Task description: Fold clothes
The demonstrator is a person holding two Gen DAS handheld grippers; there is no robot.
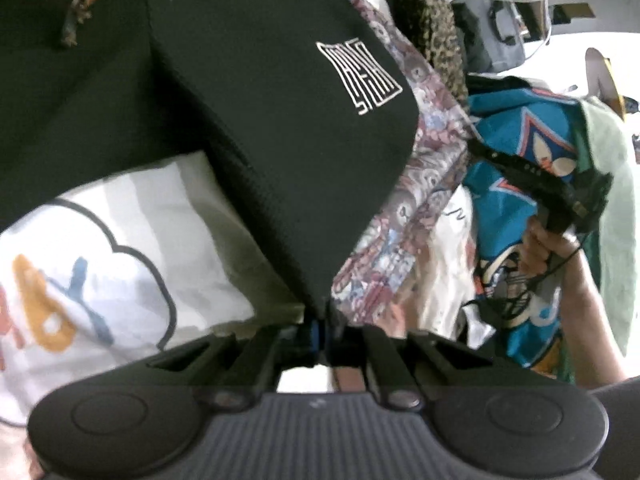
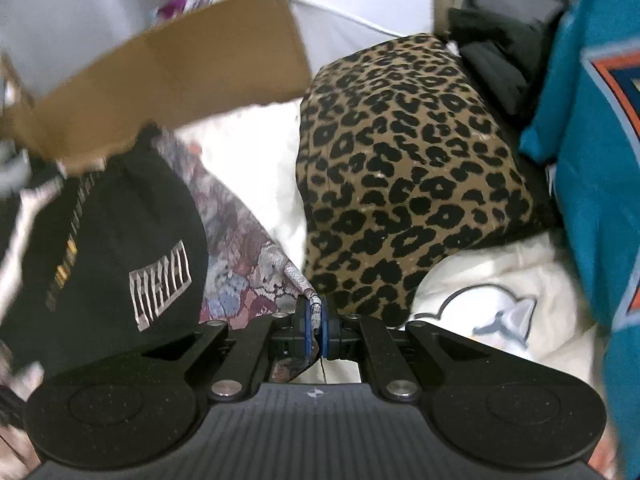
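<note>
Left tongs: the left tongs (image 1: 318, 330) are closed on the lower corner of the black garment (image 1: 248, 120), which hangs up and away from them.
Right tongs: the right tongs (image 2: 316, 320) are closed on the hem of the patterned shirt (image 2: 240, 256); the cloth edge sits between the blue pads (image 2: 306, 320).
Black garment: it has a white line logo (image 1: 358, 76) and lies over the patterned shirt in both views.
Under the clothes: a white cloth with a cloud print (image 1: 112, 264) is below the black garment.
Near things: a leopard-print piece (image 2: 400, 184) is just beside the patterned shirt; a teal jersey (image 2: 592, 152) is at the right edge.
Behind: a cardboard box (image 2: 168, 80), blurred.
Person: a hand (image 1: 548, 248) holds the other gripper in the left wrist view.
</note>
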